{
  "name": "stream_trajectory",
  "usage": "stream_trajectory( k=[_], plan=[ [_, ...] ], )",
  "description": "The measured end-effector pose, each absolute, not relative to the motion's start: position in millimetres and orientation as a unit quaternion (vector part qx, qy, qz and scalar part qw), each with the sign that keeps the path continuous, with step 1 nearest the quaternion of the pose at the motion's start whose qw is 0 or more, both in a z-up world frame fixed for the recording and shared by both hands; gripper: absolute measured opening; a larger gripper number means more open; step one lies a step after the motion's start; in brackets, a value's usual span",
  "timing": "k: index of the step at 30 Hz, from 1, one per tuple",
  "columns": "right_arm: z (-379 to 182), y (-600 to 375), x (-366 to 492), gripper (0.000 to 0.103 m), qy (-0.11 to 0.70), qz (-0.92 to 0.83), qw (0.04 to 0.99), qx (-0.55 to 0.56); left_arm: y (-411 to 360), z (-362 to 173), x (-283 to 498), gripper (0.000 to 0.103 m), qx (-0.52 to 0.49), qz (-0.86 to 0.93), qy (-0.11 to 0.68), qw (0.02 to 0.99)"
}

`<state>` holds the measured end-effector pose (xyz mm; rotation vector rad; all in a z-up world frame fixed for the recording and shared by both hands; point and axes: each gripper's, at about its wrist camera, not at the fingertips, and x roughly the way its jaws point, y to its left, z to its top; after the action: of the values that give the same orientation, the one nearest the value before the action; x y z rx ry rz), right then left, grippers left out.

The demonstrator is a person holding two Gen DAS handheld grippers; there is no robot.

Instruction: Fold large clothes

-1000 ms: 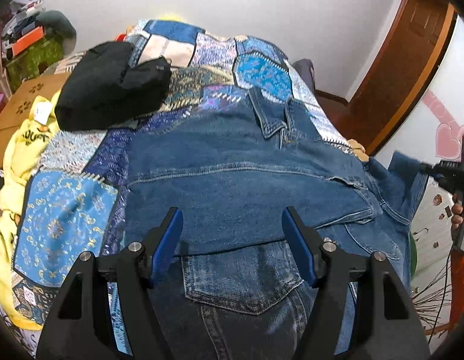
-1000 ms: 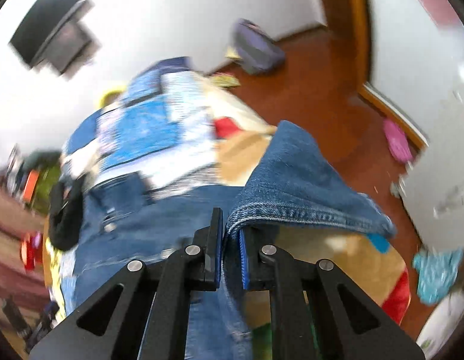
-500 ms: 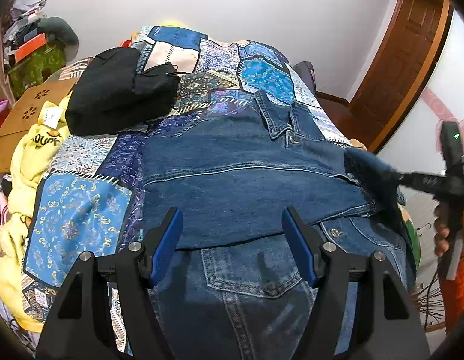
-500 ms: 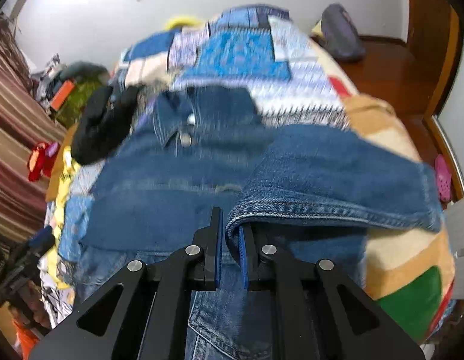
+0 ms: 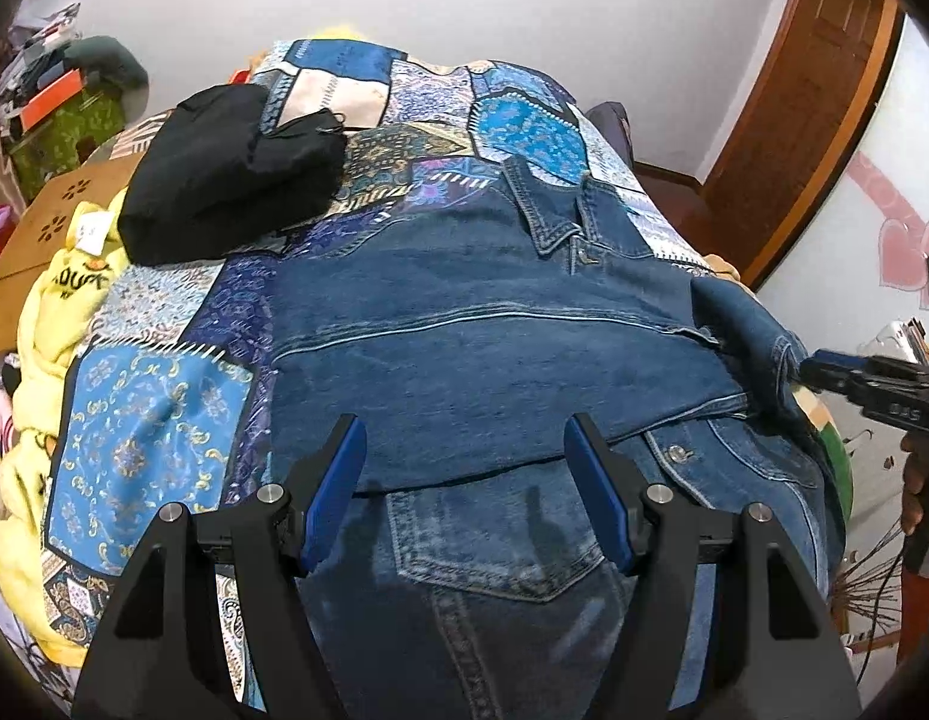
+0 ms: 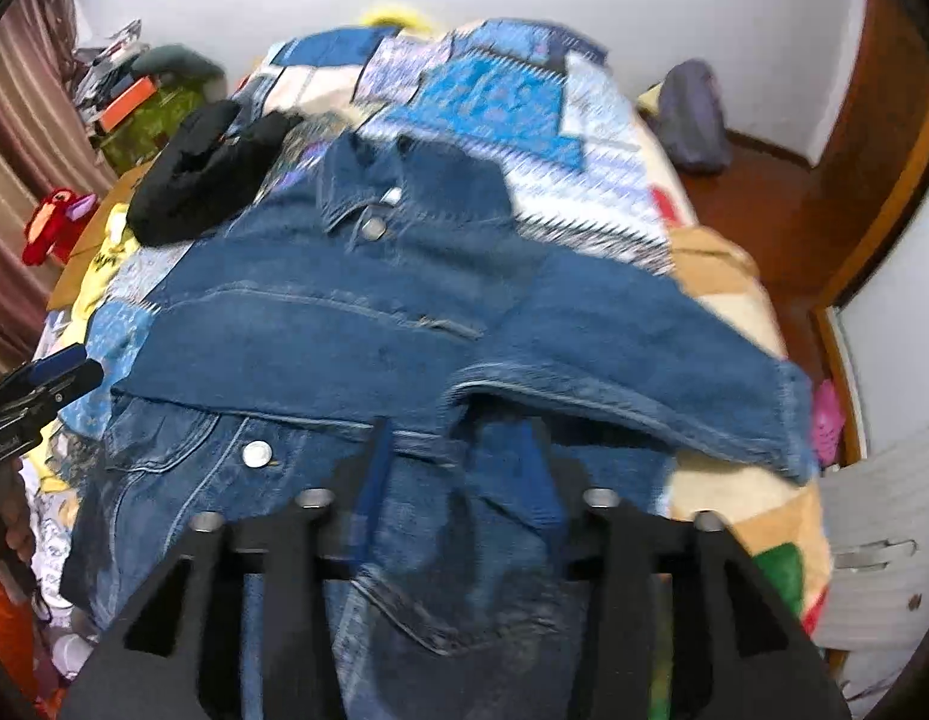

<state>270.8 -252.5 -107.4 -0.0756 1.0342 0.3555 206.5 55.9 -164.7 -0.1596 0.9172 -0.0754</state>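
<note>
Right wrist view motion-blurred, detail soft. Denim jacket [image 5: 482, 354] spread on patchwork quilt [image 5: 152, 414] of the bed, collar toward the far wall; near hem cut off behind the gripper bodies. Left gripper [image 5: 464, 474] jaws wide apart, hovering over the jacket, holding nothing. Right gripper [image 6: 458, 468] jaws parted, nothing clamped; folded sleeve [image 6: 644, 348] drapes just ahead of it. Sleeve cuff reaches the bed's right edge, wooden floor [image 6: 758, 204] open beyond. Black bundle [image 5: 224, 180] sits far-left on the quilt. Only the right view shows the grey bag [image 6: 692, 114].
</note>
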Motion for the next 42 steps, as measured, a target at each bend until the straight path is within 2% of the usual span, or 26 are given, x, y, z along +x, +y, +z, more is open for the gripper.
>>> stream_trajectory(
  k=[4, 9, 22, 30, 31, 35, 36, 37, 42],
  plan=[
    [-95, -282, 266, 0.055, 0.456, 0.121, 0.882, -0.017, 47, -164, 213, 0.068, -0.066, -0.042, 0.445, 0.892],
    [-98, -327, 273, 0.056, 0.452, 0.088, 0.886, 0.048, 36, -167, 223, 0.068, -0.054, -0.045, 0.455, 0.888],
    [-187, -418, 304, 0.056, 0.511, 0.004, 0.82, 0.258, 2, -184, 251, 0.068, -0.03, -0.063, 0.48, 0.874],
    [-220, -441, 331, 0.056, 0.5, -0.016, 0.789, 0.357, -10, -194, 263, 0.068, -0.018, -0.067, 0.489, 0.869],
    [-223, -444, 334, 0.054, 0.497, -0.021, 0.788, 0.363, -10, -195, 264, 0.068, -0.019, -0.067, 0.49, 0.869],
    [-223, -443, 345, 0.022, 0.494, -0.042, 0.802, 0.334, -7, -198, 268, 0.068, -0.032, -0.073, 0.495, 0.865],
    [-223, -442, 347, 0.018, 0.496, -0.04, 0.802, 0.332, -7, -198, 268, 0.068, -0.033, -0.072, 0.495, 0.865],
    [-222, -441, 348, 0.011, 0.495, -0.037, 0.803, 0.33, -7, -198, 268, 0.068, -0.032, -0.071, 0.495, 0.866],
    [-193, -432, 346, 0.006, 0.471, -0.022, 0.83, 0.297, -3, -192, 265, 0.068, -0.04, -0.074, 0.486, 0.87]
  ],
)
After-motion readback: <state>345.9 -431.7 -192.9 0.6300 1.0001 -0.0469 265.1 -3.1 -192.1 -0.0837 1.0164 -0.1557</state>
